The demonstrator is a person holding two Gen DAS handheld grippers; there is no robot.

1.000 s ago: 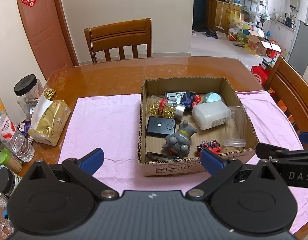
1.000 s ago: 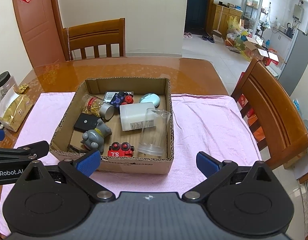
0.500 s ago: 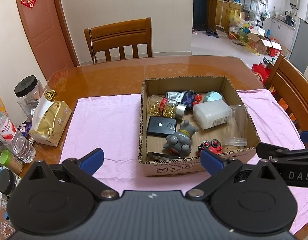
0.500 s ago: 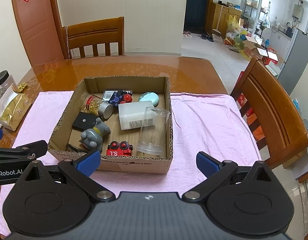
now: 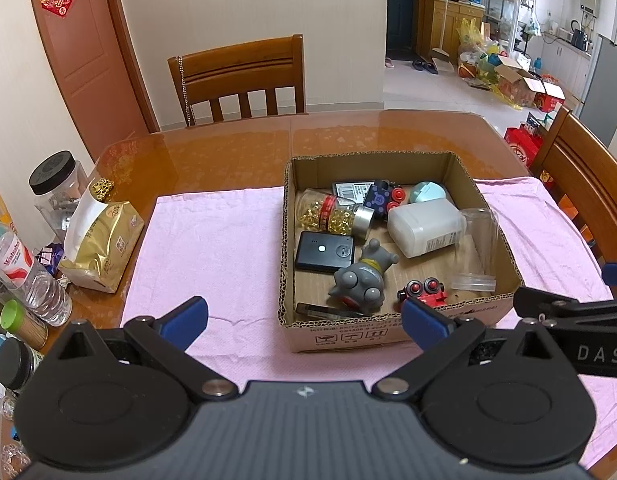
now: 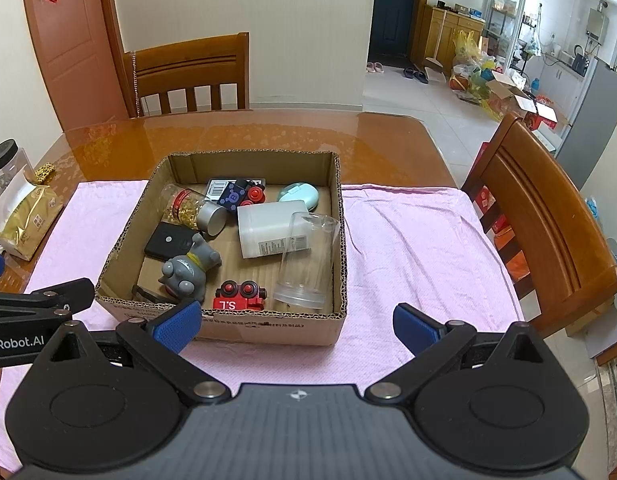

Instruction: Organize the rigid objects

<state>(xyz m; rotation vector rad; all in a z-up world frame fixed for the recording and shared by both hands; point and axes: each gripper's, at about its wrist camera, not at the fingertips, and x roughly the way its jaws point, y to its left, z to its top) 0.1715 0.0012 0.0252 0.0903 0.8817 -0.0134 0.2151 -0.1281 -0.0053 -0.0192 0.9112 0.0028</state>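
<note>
Left wrist view, scanned left to right: jars and a water bottle point(image 5: 26, 270) crowd the left edge, with a gold foil bag point(image 5: 98, 248) beside them on the wooden table point(image 5: 228, 152); judged to be clutter parked clear of the work area. Pink cloth point(image 5: 212, 248) fills the middle of the frame, bare on its left half. Cardboard box point(image 5: 348, 334) sits right of centre on the cloth, with every rigid item seen inside it: capsule bottle point(image 5: 334, 216) on its side at the box's upper left, black device point(image 5: 325, 251) below it, grey toy figure point(image 5: 362, 280) at centre, white plastic bottle point(image 5: 426, 227) lying flat, red toy car point(image 5: 422, 292) near the lower wall, clear cup point(image 5: 478, 248) mouth-down by the right wall. Items lie loose and some lean on one another, so they look dropped in rather than arranged.

Left gripper point(image 5: 304, 316): jaws wide, empty, at the bottom of the frame, short of the box. Right gripper point(image 6: 296, 320): jaws wide, empty, lower centre of its own view, also short of the box wall.

Judgement: scene fits either a finished gathering into the box or a box awaiting unpacking onto the cloth; frames do not settle which
</note>
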